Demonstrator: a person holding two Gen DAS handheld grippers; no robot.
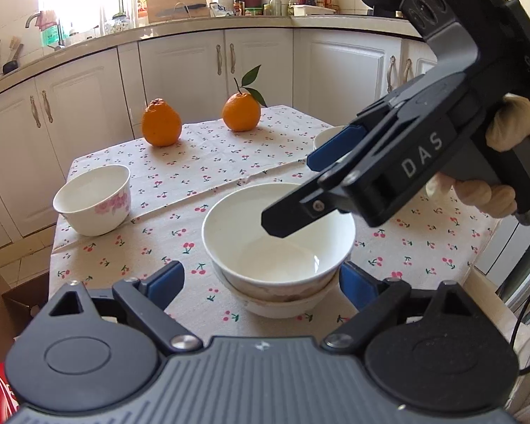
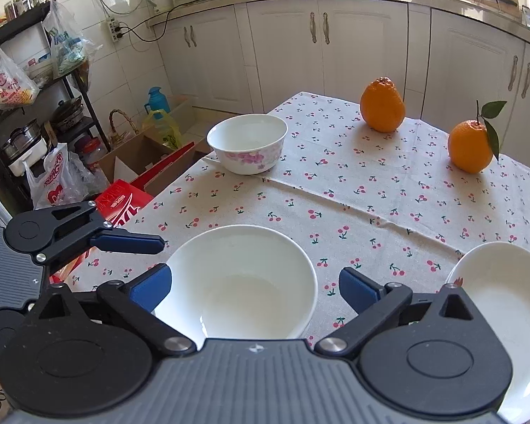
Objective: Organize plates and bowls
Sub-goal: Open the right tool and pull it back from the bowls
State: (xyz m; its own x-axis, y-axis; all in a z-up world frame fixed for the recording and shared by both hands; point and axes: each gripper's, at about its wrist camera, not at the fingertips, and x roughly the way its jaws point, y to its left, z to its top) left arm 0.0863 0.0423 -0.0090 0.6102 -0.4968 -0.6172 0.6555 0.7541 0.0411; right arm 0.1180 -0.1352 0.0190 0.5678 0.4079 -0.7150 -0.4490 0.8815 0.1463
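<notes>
Two white bowls are stacked (image 1: 279, 247) at the near middle of the table; the stack also shows in the right wrist view (image 2: 240, 282). My left gripper (image 1: 261, 282) is open, with its blue pads on either side of the stack. My right gripper (image 1: 289, 194) hovers open over the stack's rim; in its own view (image 2: 254, 284) its pads straddle the top bowl. A pink-flowered bowl (image 1: 93, 199) stands apart at the left, also visible in the right wrist view (image 2: 247, 143). Another white bowl (image 2: 501, 311) sits at the right edge.
Two oranges (image 1: 160, 123) (image 1: 241, 111) sit at the far side of the cherry-print tablecloth (image 1: 212, 162). Cardboard boxes and a red box (image 2: 123, 201) lie on the floor left of the table. White cabinets (image 1: 194, 67) stand behind.
</notes>
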